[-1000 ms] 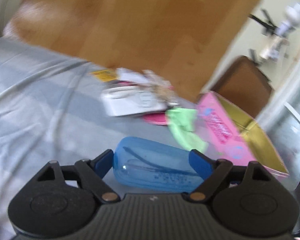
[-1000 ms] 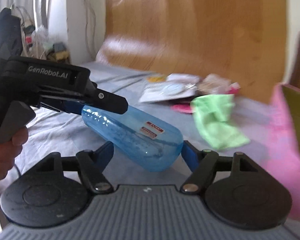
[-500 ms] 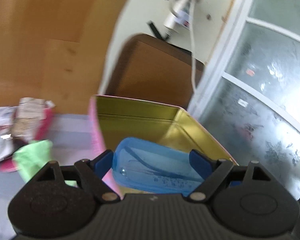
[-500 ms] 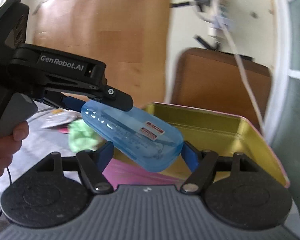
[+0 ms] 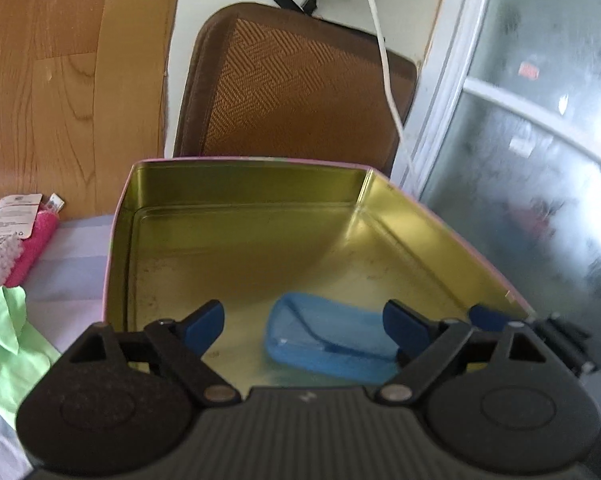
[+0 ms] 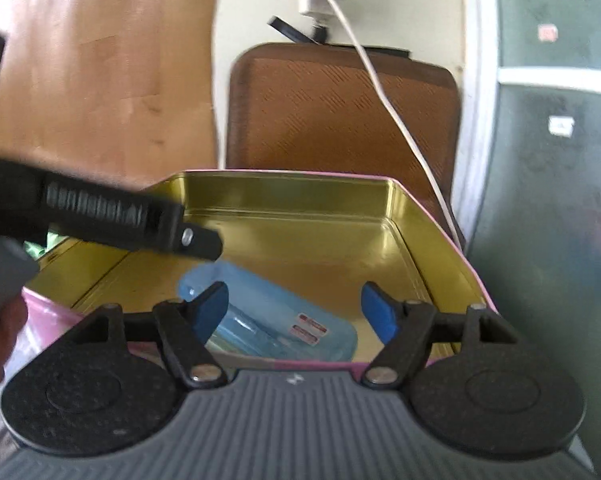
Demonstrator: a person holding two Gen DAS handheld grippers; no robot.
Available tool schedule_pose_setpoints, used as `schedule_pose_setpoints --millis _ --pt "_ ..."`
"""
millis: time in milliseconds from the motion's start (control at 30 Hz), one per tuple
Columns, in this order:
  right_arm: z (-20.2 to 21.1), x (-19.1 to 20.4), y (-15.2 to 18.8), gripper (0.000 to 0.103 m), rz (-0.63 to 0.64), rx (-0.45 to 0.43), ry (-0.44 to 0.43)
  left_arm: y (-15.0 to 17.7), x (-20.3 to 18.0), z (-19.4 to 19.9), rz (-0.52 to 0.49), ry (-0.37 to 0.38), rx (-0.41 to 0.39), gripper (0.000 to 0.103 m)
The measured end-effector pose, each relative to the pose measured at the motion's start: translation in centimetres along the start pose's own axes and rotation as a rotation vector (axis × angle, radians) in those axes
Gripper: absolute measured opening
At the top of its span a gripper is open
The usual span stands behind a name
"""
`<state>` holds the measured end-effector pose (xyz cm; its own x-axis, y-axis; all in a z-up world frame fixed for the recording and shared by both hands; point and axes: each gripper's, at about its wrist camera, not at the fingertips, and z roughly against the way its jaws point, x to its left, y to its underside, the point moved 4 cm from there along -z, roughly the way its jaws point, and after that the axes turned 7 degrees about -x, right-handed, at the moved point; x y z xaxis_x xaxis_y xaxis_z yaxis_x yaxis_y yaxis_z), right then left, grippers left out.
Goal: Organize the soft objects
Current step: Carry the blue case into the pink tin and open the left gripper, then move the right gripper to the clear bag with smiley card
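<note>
**Q:** Where's the pouch?

**Me:** The blue pouch (image 5: pixel 332 338) is lying flat on the floor of the tin (image 5: pixel 260 196), near its front wall. My left tongs (image 5: pixel 304 320) have just been opening; they're spread with the pouch between them, pads off it. My right tongs (image 6: pixel 296 308) are wide too, gripping nothing. The green cloth (image 5: pixel 4 344) sits outside the tin, on the bed.

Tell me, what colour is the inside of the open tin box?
The tin box is shiny gold-yellow inside, with a pink outside; the left wrist view shows it best.
</note>
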<state>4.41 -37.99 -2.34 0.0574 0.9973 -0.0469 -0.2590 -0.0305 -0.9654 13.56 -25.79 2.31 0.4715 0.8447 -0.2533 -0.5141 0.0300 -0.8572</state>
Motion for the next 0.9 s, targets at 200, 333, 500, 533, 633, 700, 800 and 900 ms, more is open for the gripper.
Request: schedule_pose_setpoints --millis 200,333,500,533,633,700,800,900 --pt "2.2 -0.5 0.4 0.076 -0.042 -0.061 0.031 1.6 -0.1 1.2 -0.080 -0.037 -0.008 0.090" --pt "4.6 1.1 0.1 0.075 -0.043 -0.165 0.001 1.5 1.4 4.8 -0.061 -0.038 -0.084 0.093" --pt "6.4 5.0 -0.2 0.069 -0.025 -0.258 -0.067 2.1 6.2 10.0 -0.018 -0.090 -0.152 0.096" --pt "6.5 5.9 -0.2 0.062 -0.020 -0.269 -0.093 2.4 7.6 11.1 -0.007 -0.111 -0.160 0.096" --pt "5.9 8.9 -0.4 0.040 0.021 -0.248 -0.177 3.6 12.9 13.8 0.034 -0.210 -0.166 0.096" --pt "5.4 11.1 -0.4 0.030 0.062 -0.217 -0.216 4.6 17.0 15.4 0.065 -0.308 -0.163 0.096" --pt "4.3 15.0 -0.3 0.020 0.118 -0.156 -0.322 5.7 22.6 17.5 0.083 -0.484 -0.165 0.096" --pt "2.6 19.0 -0.1 0.019 0.170 -0.103 -0.410 6.6 27.6 20.0 0.124 -0.620 -0.189 0.096"
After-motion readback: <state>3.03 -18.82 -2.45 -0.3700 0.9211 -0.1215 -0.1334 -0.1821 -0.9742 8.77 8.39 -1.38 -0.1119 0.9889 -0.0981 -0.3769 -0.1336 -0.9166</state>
